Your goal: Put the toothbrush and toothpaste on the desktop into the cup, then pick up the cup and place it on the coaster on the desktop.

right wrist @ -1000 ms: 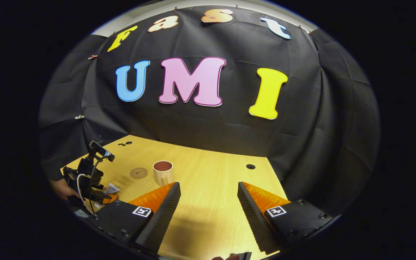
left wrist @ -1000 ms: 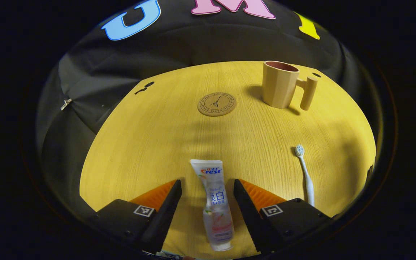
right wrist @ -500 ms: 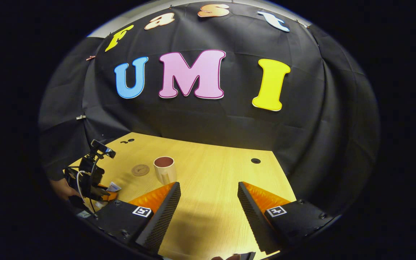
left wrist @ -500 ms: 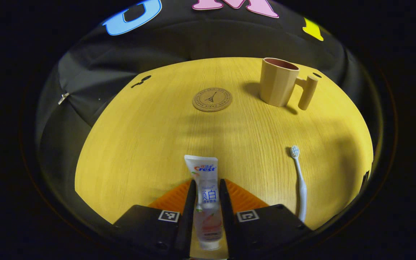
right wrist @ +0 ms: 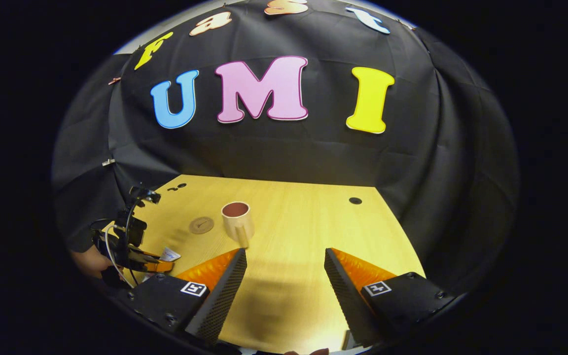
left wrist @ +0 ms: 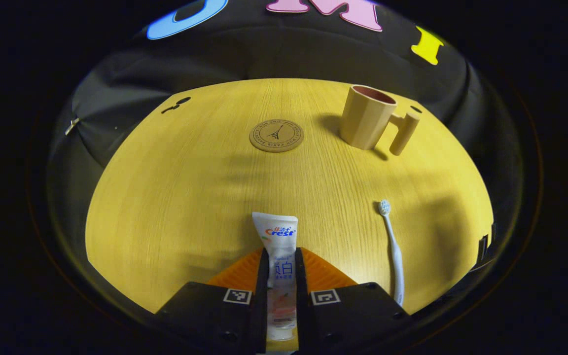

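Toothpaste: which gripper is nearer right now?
Left. The left gripper is shut on the toothpaste, both fingers pressing its sides. The right gripper is open, off to the side over bare desktop.

Toothpaste (left wrist: 280, 256) gripped; toothbrush (left wrist: 392, 244) flat; cup (left wrist: 365, 123) upright.

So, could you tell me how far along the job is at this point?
Nothing is in the cup yet; it stands empty on the desk, apart from the coaster. In hand: the left tongs are shut on the toothpaste. The right tongs are open and hold nothing. Left: drop the toothpaste in, add the toothbrush lying on the desk, then move the cup onto the coaster.
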### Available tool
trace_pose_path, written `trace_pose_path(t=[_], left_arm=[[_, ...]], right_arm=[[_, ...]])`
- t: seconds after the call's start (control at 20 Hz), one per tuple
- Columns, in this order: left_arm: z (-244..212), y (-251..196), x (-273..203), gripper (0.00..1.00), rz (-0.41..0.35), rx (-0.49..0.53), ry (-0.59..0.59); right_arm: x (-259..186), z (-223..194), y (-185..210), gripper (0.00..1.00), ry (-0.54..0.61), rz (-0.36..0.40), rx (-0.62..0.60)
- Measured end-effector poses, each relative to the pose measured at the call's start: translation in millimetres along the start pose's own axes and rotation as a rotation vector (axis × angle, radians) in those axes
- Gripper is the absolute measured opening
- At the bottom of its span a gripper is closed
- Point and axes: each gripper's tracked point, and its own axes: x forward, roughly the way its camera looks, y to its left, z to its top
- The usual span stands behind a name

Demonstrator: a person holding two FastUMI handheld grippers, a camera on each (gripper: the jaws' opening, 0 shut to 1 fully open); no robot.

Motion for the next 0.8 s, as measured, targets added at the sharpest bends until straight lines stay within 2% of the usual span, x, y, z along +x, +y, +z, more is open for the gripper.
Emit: trace_pose_path(t=[0.3, 0.35, 0.4, 0.45, 0.5, 0.55, 0.6, 0.7, 0.75, 0.8], left_arm=[[17, 24, -56, 0.28, -0.062, -0.001, -0.127], [18, 29, -65, 0.24, -0.071, 0.002, -0.141], [19, 32, -73, 0.28, -0.084, 0.005, -0.154], [19, 35, -82, 0.28, -0.1, 0.008, -0.164], [19, 38, -92, 0.28, -0.112, 0.008, -0.174], [21, 42, -100, 0.33, -0.122, 0.002, -0.183], [20, 44, -109, 0.28, -0.136, -0.007, -0.193], [21, 48, -123, 0.28, -0.157, -0.021, -0.215], [21, 50, -132, 0.33, -0.165, -0.027, -0.224], [21, 53, -137, 0.28, -0.171, -0.03, -0.227]], right_arm=[[9, -27, 69, 0.98, 0.106, 0.049, 0.006], [12, -31, 80, 0.98, 0.126, 0.054, -0.002], [16, -37, 90, 0.98, 0.148, 0.057, -0.012], [20, -46, 101, 0.98, 0.174, 0.062, -0.019], [23, -54, 109, 0.98, 0.198, 0.065, -0.023], [27, -61, 116, 0.98, 0.22, 0.068, -0.024], [31, -68, 124, 0.98, 0.242, 0.071, -0.028], [38, -83, 135, 0.98, 0.291, 0.065, -0.044], [44, -92, 139, 0.98, 0.316, 0.061, -0.054], [49, -101, 144, 0.98, 0.339, 0.058, -0.064]])
